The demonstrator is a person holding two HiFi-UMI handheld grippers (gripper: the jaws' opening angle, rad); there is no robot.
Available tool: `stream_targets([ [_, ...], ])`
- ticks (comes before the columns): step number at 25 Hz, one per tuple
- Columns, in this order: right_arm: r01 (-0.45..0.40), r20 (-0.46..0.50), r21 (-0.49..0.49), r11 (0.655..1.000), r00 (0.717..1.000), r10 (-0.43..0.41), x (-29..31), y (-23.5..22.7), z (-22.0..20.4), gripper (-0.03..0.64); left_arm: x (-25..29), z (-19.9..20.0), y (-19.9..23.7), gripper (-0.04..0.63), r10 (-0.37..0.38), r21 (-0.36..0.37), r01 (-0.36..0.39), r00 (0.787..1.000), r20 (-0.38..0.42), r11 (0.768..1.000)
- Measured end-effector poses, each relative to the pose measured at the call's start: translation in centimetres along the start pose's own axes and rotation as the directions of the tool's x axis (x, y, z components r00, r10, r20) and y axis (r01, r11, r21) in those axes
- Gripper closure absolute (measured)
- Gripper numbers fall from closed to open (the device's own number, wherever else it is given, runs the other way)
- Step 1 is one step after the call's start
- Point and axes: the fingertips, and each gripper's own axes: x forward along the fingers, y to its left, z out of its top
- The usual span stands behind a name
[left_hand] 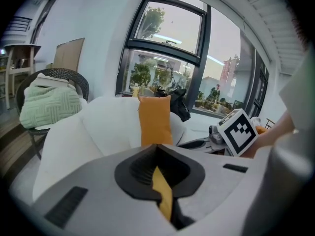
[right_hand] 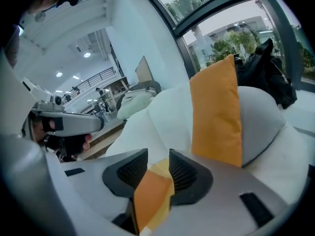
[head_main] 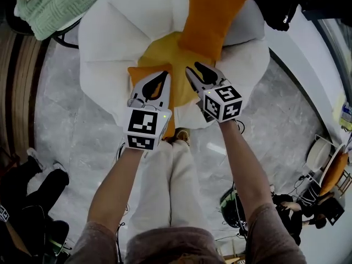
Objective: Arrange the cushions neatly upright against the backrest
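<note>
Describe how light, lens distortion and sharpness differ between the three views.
Head view: dim, even light, dark corners, the upright orange cushion sharp. Left gripper view: strong fisheye bends the window frame, outdoors is bright, the pinched cushion fabric is soft. Right gripper view: same bending, ceiling lamps are small bright spots, the near orange fabric is blurred.

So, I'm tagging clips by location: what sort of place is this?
Probably an indoor lounge or lobby: a white armchair with an orange cushion stands on a marble floor near tall windows.
</note>
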Motion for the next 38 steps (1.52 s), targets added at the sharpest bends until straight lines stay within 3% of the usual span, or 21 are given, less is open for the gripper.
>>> stream_targets([
  [6, -0.035, -0.031, -0.007, 0.999, 0.999, 0.035, 0.3, 2.7, -2.0, 0.5, -1.5, -2.3, 1.3, 0.592, 0.038, -0.023, -0.039, 0.999, -0.017, 0.999],
  [8, -0.043, -0.023, -0.021, 0.999, 0.999, 0.042, 0.2, 3.5, -2.3, 0.581, -2.0, -3.5, 2.0, 0.591, 0.06, -0.035, -0.061, 0.998, -0.029, 0.998],
  [9, -0.046, -0.017, -0.029, 0.999, 0.999, 0.046, 0.0, 3.9, -2.4, 0.59, -2.2, -4.1, 2.3, 0.592, 0.071, -0.041, -0.072, 0.997, -0.035, 0.997],
  [15, -0.055, 0.007, -0.056, 0.997, 0.998, 0.055, -0.9, 6.0, -3.2, 0.598, -2.7, -7.3, 3.8, 0.591, 0.112, -0.072, -0.117, 0.991, -0.075, 0.991],
  [21, -0.06, 0.011, -0.033, 0.998, 0.998, 0.061, -0.9, 6.5, -3.9, 0.598, -1.8, -11.5, 4.9, 0.578, 0.123, -0.099, -0.141, 0.978, -0.167, 0.985],
  [23, -0.059, 0.015, -0.025, 0.998, 0.998, 0.06, -0.8, 6.5, -3.9, 0.598, -1.3, -13.0, 5.3, 0.517, 0.115, -0.113, -0.14, 0.972, -0.204, 0.984],
  [27, -0.062, 0.007, -0.035, 0.998, 0.998, 0.062, -0.7, 6.5, -4.2, 0.598, -0.1, -15.6, 6.5, 0.316, 0.12, -0.147, -0.161, 0.96, -0.251, 0.976],
  [29, -0.062, -0.001, -0.041, 0.997, 0.998, 0.062, -0.7, 6.4, -4.3, 0.598, 0.5, -17.1, 7.3, 0.252, 0.131, -0.157, -0.18, 0.951, -0.28, 0.971],
  [34, -0.062, -0.011, -0.041, 0.997, 0.998, 0.062, -0.7, 6.0, -4.4, 0.598, 1.3, -20.4, 8.6, 0.206, 0.121, -0.19, -0.2, 0.924, -0.363, 0.961],
  [38, -0.056, -0.014, -0.038, 0.998, 0.998, 0.055, -0.6, 5.5, -4.6, 0.598, 1.8, -22.9, 9.1, 0.196, 0.088, -0.259, -0.214, 0.902, -0.422, 0.942],
])
